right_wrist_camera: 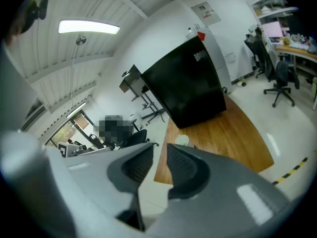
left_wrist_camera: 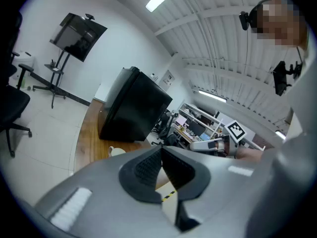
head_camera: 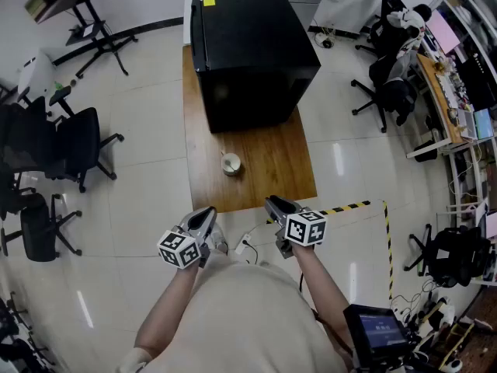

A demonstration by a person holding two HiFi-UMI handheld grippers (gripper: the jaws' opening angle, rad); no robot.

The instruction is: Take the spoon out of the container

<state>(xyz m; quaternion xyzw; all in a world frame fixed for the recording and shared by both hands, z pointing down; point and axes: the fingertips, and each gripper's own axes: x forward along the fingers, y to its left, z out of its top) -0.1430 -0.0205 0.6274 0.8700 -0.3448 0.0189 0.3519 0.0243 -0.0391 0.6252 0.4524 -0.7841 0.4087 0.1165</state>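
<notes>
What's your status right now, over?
Left gripper shut, right gripper open, both empty. Both short of the table. Container untouched; black box behind it, path open.

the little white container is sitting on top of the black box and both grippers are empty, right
Not quite: the white container sits on the wooden table in front of the black box, not on top of it, as the head view shows. The left gripper and right gripper are indeed empty.

Table (head_camera: 276, 158) front free; blk box (head_camera: 252, 53) behind
</notes>
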